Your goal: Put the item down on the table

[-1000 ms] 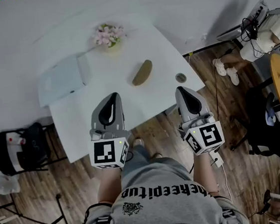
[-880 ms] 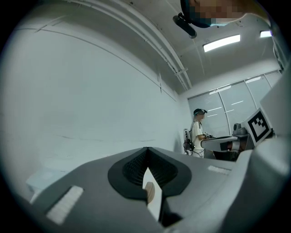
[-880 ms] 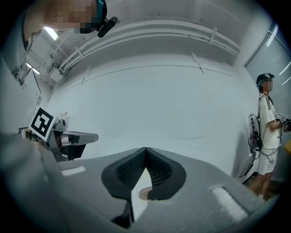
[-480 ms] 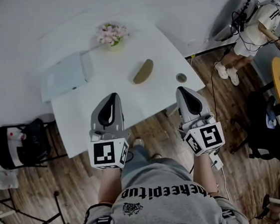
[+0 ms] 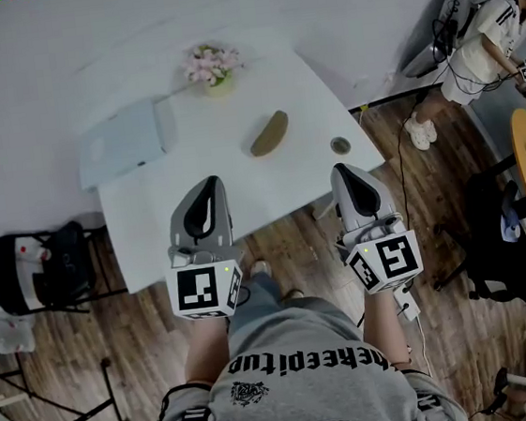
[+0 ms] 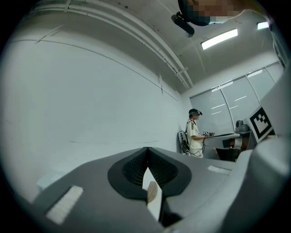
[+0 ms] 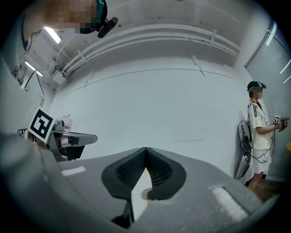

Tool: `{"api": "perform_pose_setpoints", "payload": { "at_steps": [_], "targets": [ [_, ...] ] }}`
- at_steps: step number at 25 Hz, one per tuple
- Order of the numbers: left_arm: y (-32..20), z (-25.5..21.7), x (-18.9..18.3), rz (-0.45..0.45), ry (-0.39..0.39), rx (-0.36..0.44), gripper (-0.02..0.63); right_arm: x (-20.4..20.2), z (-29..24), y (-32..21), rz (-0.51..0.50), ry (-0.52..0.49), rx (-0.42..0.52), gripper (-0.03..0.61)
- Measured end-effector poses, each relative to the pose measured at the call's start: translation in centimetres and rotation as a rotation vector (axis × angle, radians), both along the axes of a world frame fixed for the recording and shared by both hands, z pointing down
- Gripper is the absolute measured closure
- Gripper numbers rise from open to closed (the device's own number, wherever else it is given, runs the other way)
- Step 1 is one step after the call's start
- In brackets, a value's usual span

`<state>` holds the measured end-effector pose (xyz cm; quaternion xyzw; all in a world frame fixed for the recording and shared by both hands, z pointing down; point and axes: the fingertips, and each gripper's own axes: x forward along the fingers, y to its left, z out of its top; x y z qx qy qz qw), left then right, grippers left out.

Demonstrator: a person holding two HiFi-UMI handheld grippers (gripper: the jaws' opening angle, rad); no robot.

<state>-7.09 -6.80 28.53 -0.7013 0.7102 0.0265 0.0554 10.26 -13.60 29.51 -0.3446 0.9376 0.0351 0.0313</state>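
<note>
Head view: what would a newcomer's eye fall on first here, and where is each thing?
First come the two grippers: the left gripper and the right gripper are held side by side at the near edge of the white table, both shut and empty. Next is the brown oblong item, lying alone near the table's middle, with the pink flowers at the far edge.

Standing on wooden floor (image 5: 64, 369): white bench (image 5: 193, 180). Lying on it: pale tray (image 5: 126, 142) at left, brown oblong item (image 5: 269, 133) near middle, small round object (image 5: 341, 146) by right edge; pink flowers (image 5: 209, 66) sitting at far edge.
</note>
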Motion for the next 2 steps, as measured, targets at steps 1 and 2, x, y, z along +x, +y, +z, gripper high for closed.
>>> {"api": "perform_pose_setpoints", "payload": {
  "at_steps": [1,2],
  "targets": [
    [0.07,0.13,0.04,-0.001,0.000,0.001,0.595,0.06,0.05,0.07,-0.001,0.000,0.000,0.584],
    [0.13,0.28,0.08,-0.001,0.000,0.003,0.595,0.13,0.10,0.14,-0.001,0.000,0.000,0.584]
  ]
}}
